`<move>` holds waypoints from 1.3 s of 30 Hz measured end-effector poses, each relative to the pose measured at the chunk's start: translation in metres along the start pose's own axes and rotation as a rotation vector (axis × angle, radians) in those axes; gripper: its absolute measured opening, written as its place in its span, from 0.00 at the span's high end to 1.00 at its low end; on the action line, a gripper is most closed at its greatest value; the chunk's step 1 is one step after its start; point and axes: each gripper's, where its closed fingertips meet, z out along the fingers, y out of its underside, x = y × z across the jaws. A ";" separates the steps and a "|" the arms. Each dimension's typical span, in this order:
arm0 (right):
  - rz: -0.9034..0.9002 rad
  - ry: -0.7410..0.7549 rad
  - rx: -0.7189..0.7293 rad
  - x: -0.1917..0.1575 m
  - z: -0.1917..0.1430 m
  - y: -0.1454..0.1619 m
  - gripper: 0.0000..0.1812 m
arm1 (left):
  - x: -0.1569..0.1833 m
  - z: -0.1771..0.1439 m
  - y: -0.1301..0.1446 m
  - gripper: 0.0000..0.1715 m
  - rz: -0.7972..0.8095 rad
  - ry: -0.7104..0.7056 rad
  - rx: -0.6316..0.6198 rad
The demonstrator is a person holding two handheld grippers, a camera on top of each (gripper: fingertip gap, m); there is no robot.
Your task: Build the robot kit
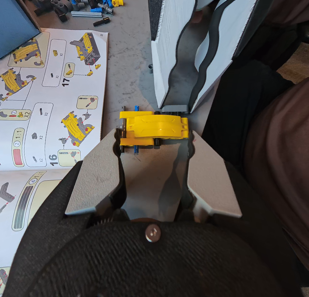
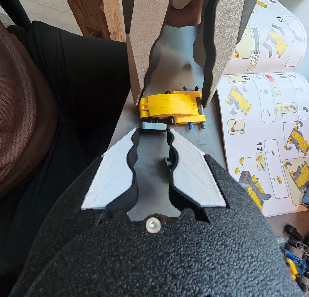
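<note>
A yellow brick assembly (image 1: 153, 128) with black, blue and grey pins lies on the grey table (image 1: 130, 55). My left gripper (image 1: 153, 136), with grey fingers, is shut on the assembly's two ends. My right gripper (image 2: 152, 130), with white fingers, is shut on a short grey beam (image 2: 153, 126). It holds the beam against the black pins on the assembly's side (image 2: 170, 105). In the left wrist view the right gripper (image 1: 174, 109) comes in from the top with the grey beam (image 1: 174, 107). In the right wrist view the left gripper (image 2: 171, 103) reaches in from the top.
An open instruction booklet (image 1: 50, 88) lies beside the assembly and also shows in the right wrist view (image 2: 267, 121). A pile of loose parts (image 1: 80, 1) and a blue box (image 1: 13, 21) sit beyond it. A person's dark-clothed lap (image 2: 50, 105) borders the table edge. A wooden post (image 2: 93, 9) stands behind.
</note>
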 end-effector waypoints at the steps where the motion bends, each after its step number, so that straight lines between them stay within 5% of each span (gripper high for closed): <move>1: 0.009 -0.004 0.002 0.000 0.000 0.000 0.82 | 0.000 0.000 0.000 0.54 0.003 -0.005 -0.003; 19: 0.049 0.044 -0.023 0.004 -0.012 0.009 0.79 | 0.002 0.006 -0.002 0.54 -0.001 -0.093 0.030; 33: 0.432 0.212 0.031 -0.005 -0.027 0.013 0.82 | 0.008 0.004 -0.002 0.54 -0.140 -0.242 0.099; 39: 0.580 0.264 0.133 -0.008 -0.031 0.005 0.73 | 0.021 -0.013 -0.021 0.57 -0.222 -0.218 0.176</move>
